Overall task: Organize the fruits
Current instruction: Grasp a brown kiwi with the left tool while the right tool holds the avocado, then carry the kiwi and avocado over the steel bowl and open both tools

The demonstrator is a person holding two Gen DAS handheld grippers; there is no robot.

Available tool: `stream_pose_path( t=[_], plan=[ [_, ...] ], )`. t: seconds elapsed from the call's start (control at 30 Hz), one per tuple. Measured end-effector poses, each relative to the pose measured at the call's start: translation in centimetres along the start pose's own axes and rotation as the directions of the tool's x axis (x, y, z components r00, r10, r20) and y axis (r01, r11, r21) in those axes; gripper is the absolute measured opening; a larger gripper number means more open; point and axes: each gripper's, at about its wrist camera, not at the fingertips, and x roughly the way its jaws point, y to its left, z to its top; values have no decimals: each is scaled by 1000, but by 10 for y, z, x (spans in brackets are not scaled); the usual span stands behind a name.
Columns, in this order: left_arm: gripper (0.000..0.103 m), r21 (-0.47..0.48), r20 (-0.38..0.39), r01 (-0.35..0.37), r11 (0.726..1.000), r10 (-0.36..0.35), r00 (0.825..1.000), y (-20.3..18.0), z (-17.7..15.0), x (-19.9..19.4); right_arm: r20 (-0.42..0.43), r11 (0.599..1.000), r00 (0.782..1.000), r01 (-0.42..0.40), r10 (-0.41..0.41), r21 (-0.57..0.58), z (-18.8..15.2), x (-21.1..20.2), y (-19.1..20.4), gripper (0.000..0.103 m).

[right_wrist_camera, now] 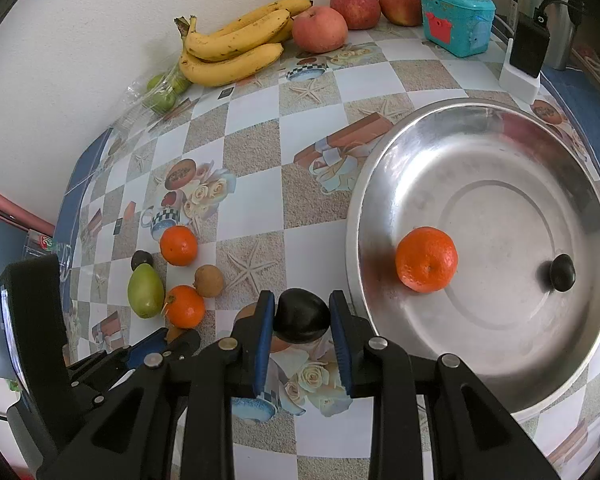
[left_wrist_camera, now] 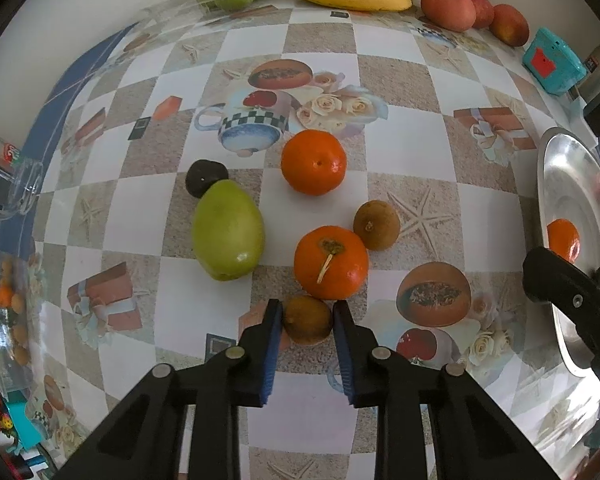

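Observation:
My left gripper [left_wrist_camera: 307, 312] is shut on a small brown fruit [left_wrist_camera: 308, 320] that rests on the patterned tablecloth. Just beyond it lie two oranges [left_wrist_camera: 331, 262] [left_wrist_camera: 314, 162], another brown fruit [left_wrist_camera: 377, 225], a green fruit [left_wrist_camera: 228, 232] and a small dark fruit [left_wrist_camera: 206, 178]. My right gripper [right_wrist_camera: 302, 308] is shut on a dark rounded fruit [right_wrist_camera: 302, 316], held over the cloth just left of the steel plate [right_wrist_camera: 380, 160]. In the plate lie an orange [right_wrist_camera: 427, 260] and a small dark fruit [right_wrist_camera: 562, 273].
Along the back wall sit bananas [right_wrist_camera: 236, 48], three apples [right_wrist_camera: 319, 29], bagged green fruits [right_wrist_camera: 164, 92] and a teal box [right_wrist_camera: 456, 20]. A black device on a white stand [right_wrist_camera: 526, 60] is behind the plate. A glass mug [left_wrist_camera: 16, 188] stands at the table's left edge.

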Motion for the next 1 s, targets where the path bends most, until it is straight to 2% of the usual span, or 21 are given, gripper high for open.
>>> stream_pose_path(
  t=[0.33, 0.5, 0.7, 0.8, 1.0],
  plan=[
    [28, -15, 101, 69, 997, -67, 993, -4, 1, -31, 0, 1000, 1000, -10, 10, 16, 0, -1, -3, 29],
    [28, -5, 186, 114, 993, -111, 976, -8, 4, -52, 5, 999, 1000, -21, 21, 38, 2, -4, -9, 29],
    [28, 46, 238, 176, 983, -182, 954, -25, 8, -66, 29, 994, 999, -19, 16, 105, 8, -13, -31, 29],
    [28, 73, 253, 198, 977, -210, 944, -36, 8, -70, 57, 987, 998, 4, -14, 163, 12, -21, -52, 29],
    [28, 148, 258, 244, 958, -276, 926, -66, 7, -71, 93, 955, 988, 95, -126, 280, 16, -35, -100, 29]
  ],
)
